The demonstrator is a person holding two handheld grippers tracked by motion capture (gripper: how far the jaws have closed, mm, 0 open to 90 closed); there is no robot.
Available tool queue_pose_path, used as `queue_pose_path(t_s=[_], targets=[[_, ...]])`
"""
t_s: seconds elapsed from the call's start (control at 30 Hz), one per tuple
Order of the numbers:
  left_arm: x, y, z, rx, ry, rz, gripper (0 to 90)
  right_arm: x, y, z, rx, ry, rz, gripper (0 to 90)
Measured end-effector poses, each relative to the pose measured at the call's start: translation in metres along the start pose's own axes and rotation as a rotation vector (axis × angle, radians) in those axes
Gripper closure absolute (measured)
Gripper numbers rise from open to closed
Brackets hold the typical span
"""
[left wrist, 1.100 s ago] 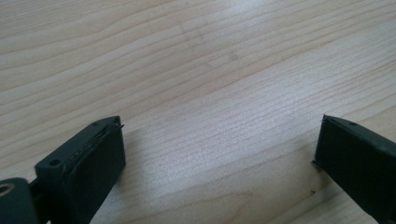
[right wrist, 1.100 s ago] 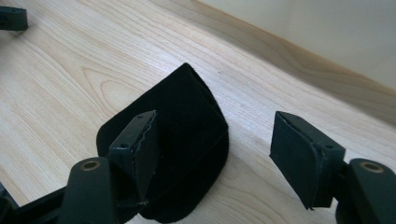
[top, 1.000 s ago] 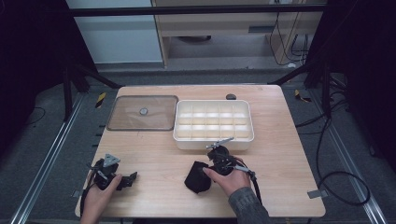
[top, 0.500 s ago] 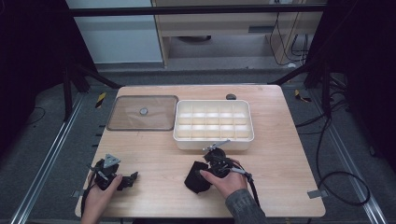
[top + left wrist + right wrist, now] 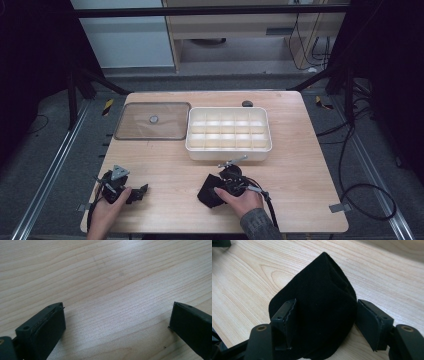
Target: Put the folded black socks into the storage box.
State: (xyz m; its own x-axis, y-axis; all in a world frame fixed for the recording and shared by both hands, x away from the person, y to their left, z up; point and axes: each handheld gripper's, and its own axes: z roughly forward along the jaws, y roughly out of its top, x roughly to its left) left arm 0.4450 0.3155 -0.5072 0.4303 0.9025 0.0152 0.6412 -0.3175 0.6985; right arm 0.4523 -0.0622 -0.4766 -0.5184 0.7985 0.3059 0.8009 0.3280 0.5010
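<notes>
A black cloth pouch (image 5: 324, 290) lies on the wooden table (image 5: 300, 165), near its front edge, and rises to a soft peak (image 5: 206, 192). My right gripper (image 5: 325, 315) straddles it from the right (image 5: 216, 191); its jaws have just been closing with the pouch between them, and both pads (image 5: 288, 317) now touch the cloth's sides. Part of the pouch spreads out under the left jaw. My left gripper (image 5: 142, 192) rests at the table's front left, held by a hand. Its jaws stand wide apart (image 5: 117, 317) over bare wood.
A white compartment tray (image 5: 229, 148) sits mid-table behind the right gripper, its cells looking empty. Left of it lies a clear lid (image 5: 152, 120) with a small knob. A small dark object (image 5: 247, 104) sits at the far edge. Dark frame posts flank the table.
The right hand and gripper have shifted slightly over the black pouch, and the grey plate on top has turned a little. The left hand has stayed put.
</notes>
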Motion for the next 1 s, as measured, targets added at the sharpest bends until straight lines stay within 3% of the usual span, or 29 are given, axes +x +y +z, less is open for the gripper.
queue_pose_path(t_s=[0.13,0.17,0.23,0.3,0.47,0.63,0.7,0.73,0.77,0.8,0.83,0.97,1.0], targets=[[0.0,0.0,0.0,-0.001,-0.001,0.001,0.0,-0.001,-0.002,0.002,-0.01,0.037,0.007,42.4],[0.0,0.0,0.0,-0.001,-0.001,0.001,0.0,0.0,-0.002,0.001,-0.01,0.056,0.0,49.6],[0.0,0.0,0.0,-0.001,-0.001,0.002,0.0,0.0,-0.002,0.001,-0.005,0.067,0.0,52.0],[0.0,0.0,0.0,-0.001,-0.002,0.002,0.0,0.002,0.0,0.001,-0.001,0.096,-0.02,60.4],[0.0,0.0,0.0,-0.002,-0.002,0.003,0.0,0.006,0.002,-0.003,-0.016,0.09,-0.067,66.1],[0.0,0.0,0.0,-0.001,-0.004,0.004,0.0,0.003,0.004,-0.021,-0.055,0.05,-0.092,66.2],[0.0,0.0,0.0,-0.002,-0.005,0.005,0.0,-0.003,0.005,-0.039,-0.079,-0.005,-0.114,66.1],[0.0,0.0,0.001,-0.003,-0.005,0.005,0.0,-0.003,0.005,-0.039,-0.079,-0.005,-0.114,66.1],[0.0,0.001,0.0,0.002,-0.005,0.01,0.0,-0.008,0.003,-0.052,-0.091,-0.055,-0.121,66.1],[0.0,0.001,0.001,0.002,-0.007,0.011,0.0,-0.008,0.003,-0.052,-0.091,-0.055,-0.121,66.1],[0.0,0.001,0.001,0.002,-0.007,0.011,0.0,-0.014,0.0,-0.062,-0.089,-0.093,-0.132,66.0],[0.0,0.0,0.001,-0.006,-0.006,0.01,0.0,-0.025,-0.006,-0.078,-0.101,-0.128,-0.128,65.8],[0.0,0.0,0.001,-0.009,-0.006,0.008,0.0,-0.034,-0.01,-0.089,-0.112,-0.154,-0.122,65.8]])
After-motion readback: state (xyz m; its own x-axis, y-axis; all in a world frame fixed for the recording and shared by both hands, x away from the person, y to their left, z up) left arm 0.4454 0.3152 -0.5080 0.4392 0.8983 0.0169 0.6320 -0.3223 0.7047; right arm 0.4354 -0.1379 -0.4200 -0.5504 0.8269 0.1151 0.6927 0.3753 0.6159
